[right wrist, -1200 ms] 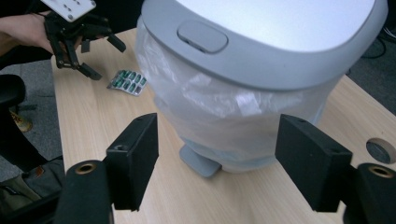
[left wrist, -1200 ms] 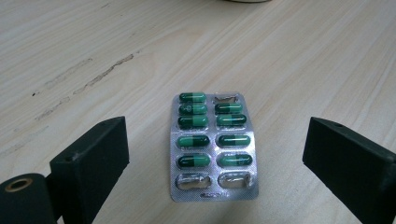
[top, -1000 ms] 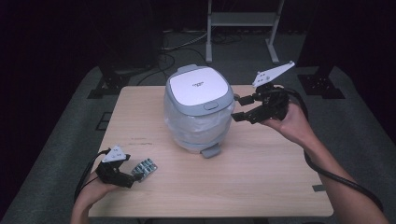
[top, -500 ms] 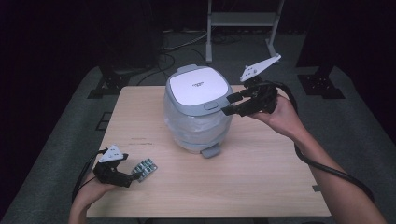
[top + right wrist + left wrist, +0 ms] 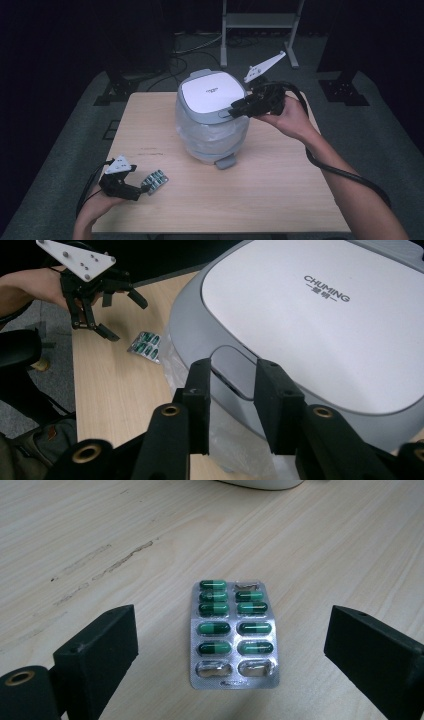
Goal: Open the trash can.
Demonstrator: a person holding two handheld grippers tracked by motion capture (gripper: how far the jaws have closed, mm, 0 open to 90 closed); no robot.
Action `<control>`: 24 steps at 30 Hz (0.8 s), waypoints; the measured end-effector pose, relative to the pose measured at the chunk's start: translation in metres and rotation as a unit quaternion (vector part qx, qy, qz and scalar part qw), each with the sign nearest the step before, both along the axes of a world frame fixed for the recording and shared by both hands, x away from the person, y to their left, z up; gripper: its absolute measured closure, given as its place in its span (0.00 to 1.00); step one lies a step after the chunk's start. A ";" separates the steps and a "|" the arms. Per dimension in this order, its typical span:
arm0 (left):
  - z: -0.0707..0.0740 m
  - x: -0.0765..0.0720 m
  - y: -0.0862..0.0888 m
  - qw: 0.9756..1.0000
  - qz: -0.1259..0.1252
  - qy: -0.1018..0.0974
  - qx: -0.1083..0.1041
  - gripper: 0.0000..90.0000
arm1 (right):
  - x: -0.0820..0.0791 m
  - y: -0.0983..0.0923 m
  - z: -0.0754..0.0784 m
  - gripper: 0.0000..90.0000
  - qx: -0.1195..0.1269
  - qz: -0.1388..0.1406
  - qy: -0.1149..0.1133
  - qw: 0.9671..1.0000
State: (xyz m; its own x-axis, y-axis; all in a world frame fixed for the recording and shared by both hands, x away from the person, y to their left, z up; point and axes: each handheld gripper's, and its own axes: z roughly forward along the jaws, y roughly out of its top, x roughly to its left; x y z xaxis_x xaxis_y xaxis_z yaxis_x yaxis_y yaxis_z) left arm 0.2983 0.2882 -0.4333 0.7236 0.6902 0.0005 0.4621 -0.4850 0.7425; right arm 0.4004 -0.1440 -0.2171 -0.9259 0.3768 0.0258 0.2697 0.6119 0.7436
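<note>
Two grippers work at one wooden table [image 5: 280, 200], and the largest thing on it is a lidded bin [image 5: 212, 117] with a white top and a clear liner, standing toward the far middle. Your right gripper [image 5: 239, 108] reaches the bin's lid from the right; its jaws have just been closing and now stand narrow but apart at the grey latch panel [image 5: 235, 372] on the lid's rim, with no pad seen pressing on it. Your left gripper [image 5: 136, 192] rests at the near left corner, its jaws spread wide. A blister pack [image 5: 234, 634] of green capsules lies flat on the table between those open jaws, touching neither; three of its pockets are burst, the rest filled.
</note>
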 end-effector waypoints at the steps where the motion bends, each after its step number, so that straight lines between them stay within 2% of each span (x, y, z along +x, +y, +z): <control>1: 0.000 0.000 0.000 1.000 -0.001 -0.001 0.000 0.07 | 0.001 0.002 0.000 0.78 -0.001 0.002 -0.001 1.000; 13: 0.001 0.000 0.002 1.000 0.001 0.000 -0.001 0.07 | 0.009 0.022 0.000 0.93 -0.021 0.006 -0.002 1.000; 24: 0.001 0.000 0.003 1.000 0.002 0.001 -0.003 0.07 | 0.012 0.030 -0.004 0.95 -0.035 0.006 -0.004 0.999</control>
State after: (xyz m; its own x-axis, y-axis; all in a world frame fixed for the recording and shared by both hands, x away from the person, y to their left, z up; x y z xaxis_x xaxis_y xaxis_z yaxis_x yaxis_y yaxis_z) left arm 0.2986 0.2914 -0.4321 0.7212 0.6927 -0.0044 0.4651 -0.4794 0.7442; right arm 0.4128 -0.1138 -0.2208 -0.9305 0.3663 -0.0072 0.2565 0.6655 0.7009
